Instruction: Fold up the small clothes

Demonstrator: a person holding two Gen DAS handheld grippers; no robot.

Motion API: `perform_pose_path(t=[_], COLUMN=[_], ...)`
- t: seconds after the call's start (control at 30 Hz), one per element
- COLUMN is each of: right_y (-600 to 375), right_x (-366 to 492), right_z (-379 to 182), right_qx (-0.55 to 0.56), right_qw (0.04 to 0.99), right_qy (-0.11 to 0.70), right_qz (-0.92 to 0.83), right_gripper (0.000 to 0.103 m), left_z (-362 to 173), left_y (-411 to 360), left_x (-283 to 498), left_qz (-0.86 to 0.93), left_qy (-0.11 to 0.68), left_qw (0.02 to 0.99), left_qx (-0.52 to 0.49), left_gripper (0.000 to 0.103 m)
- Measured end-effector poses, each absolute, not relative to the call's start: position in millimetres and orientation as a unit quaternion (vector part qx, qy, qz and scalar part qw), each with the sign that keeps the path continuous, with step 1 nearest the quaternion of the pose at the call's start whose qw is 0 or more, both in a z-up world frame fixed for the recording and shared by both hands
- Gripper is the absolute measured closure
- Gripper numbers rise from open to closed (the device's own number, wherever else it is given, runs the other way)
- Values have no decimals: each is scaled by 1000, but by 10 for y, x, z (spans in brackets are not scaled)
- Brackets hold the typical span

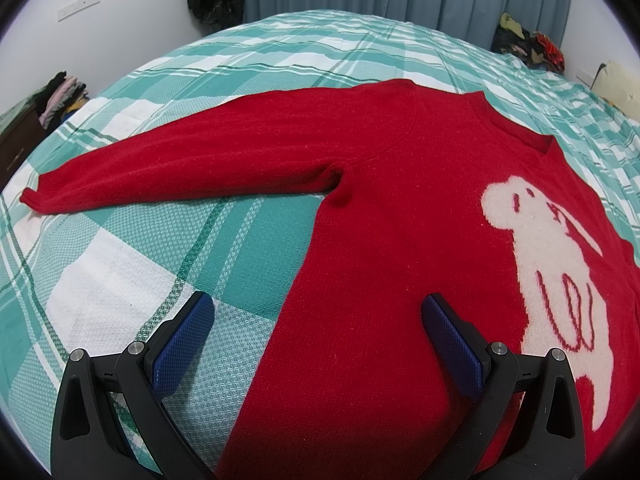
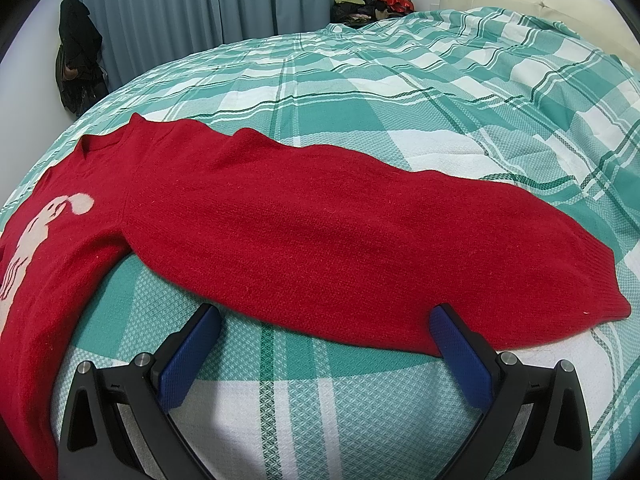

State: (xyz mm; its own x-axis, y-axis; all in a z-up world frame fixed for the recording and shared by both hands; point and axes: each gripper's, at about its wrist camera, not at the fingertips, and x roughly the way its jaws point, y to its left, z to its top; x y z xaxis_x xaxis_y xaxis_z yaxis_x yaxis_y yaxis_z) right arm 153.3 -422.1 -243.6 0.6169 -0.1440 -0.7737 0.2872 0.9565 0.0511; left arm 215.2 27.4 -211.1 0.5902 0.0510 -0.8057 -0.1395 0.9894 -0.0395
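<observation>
A small red sweater (image 1: pixel 400 208) with a white rabbit figure (image 1: pixel 560 264) lies flat on the bed, both sleeves spread out. In the left wrist view its left sleeve (image 1: pixel 168 164) runs out to the left. My left gripper (image 1: pixel 318 316) is open and empty, straddling the sweater's left side edge low on the body. In the right wrist view the sweater's other sleeve (image 2: pixel 360 236) stretches to the right, cuff (image 2: pixel 600 300) at its end. My right gripper (image 2: pixel 326 320) is open and empty, just in front of that sleeve's near edge.
The bed has a teal and white plaid cover (image 1: pixel 132 264). Blue curtains (image 2: pixel 200 0) hang behind. Clothes piles sit at the far bed edge (image 2: pixel 372 2) and on a dresser at the left (image 1: pixel 64 92). A dark bag (image 2: pixel 78 60) hangs by the wall.
</observation>
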Motion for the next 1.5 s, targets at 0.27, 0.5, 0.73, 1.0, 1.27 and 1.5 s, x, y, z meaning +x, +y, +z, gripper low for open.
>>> perform_pose_path(t=[0.27, 0.5, 0.73, 1.0, 1.27, 1.5], right_y=[-4221, -4222, -4233, -4240, -3366, -3072], right_x=[1534, 1540, 1532, 1061, 437, 215], right_z=[-2436, -2439, -2437, -2093, -1884, -2138], right_qx=[85, 86, 85, 153, 227, 110], right_qw=[895, 895, 892, 870, 883, 873], right_qy=[421, 420, 429, 469, 407, 476], right_qz=[-120, -121, -115, -7, 57, 0], right_gripper=[0, 0, 0, 0, 0, 13], left_z=[-2115, -2118, -2115, -1762, -1657, -1812], left_y=[273, 281, 290, 537, 274, 402], left_x=[2153, 2160, 2183, 1884, 1219, 850], left_qz=[54, 54, 54, -57, -94, -78], left_qy=[449, 449, 456, 517, 491, 485], left_qw=[890, 891, 887, 847, 864, 871], left_qx=[-49, -49, -49, -115, -64, 15], left_gripper=[1, 1, 1, 1, 1, 2])
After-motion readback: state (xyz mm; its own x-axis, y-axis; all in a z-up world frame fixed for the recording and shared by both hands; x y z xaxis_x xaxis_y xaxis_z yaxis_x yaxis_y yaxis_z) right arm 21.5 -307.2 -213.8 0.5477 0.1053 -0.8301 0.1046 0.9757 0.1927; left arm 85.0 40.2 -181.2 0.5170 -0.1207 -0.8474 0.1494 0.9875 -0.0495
